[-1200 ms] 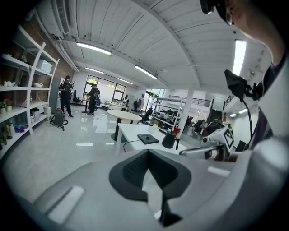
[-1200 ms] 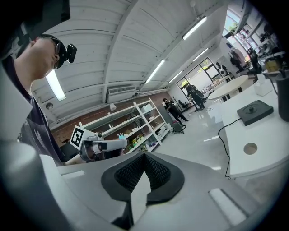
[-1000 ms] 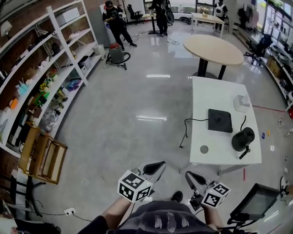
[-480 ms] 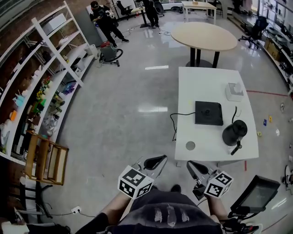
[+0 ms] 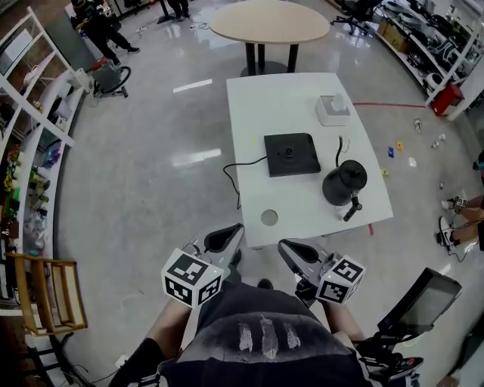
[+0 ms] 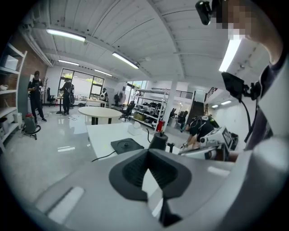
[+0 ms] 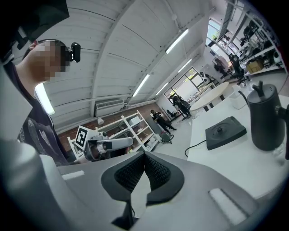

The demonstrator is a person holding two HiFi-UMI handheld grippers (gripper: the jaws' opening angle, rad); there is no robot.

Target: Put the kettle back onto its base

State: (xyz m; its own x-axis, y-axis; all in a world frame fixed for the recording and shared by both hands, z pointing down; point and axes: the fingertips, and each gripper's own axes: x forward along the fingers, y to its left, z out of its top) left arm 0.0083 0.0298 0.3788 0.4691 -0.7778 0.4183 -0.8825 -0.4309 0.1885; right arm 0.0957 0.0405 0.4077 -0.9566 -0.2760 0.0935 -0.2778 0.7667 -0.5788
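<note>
We stand at the near end of a white table (image 5: 257, 113), with a gripper in each hand held close to our body, by the table's near edge. The left gripper (image 5: 224, 236) has its jaws closed together, with nothing between them. The right gripper (image 5: 291, 249) is closed in the same way and is also empty.

The black kettle (image 5: 344, 181) stands upright on the right side of the table, and neither gripper touches it. Its handle points toward us. In the right gripper view its lid is on, with a knob on top, so we cannot tell what is inside.

The base (image 5: 291, 154), a flat black square, lies just left of the kettle and a little farther away, with bare table between them. Nothing sits on the base. Its cord (image 5: 234, 178) runs off toward the table's left edge.

A small white box (image 5: 333, 109) sits at the far right of the table, and we cannot see whether it holds anything. A round hole (image 5: 269, 218) is set in the tabletop near us.

Beyond this table stands a round wooden table (image 5: 265, 20). Along the far left, white shelves (image 5: 34, 113) hold many small colourful things, too small to name. A wooden rack (image 5: 41, 291) stands at the near left. People (image 5: 98, 26) stand far off at the left.
</note>
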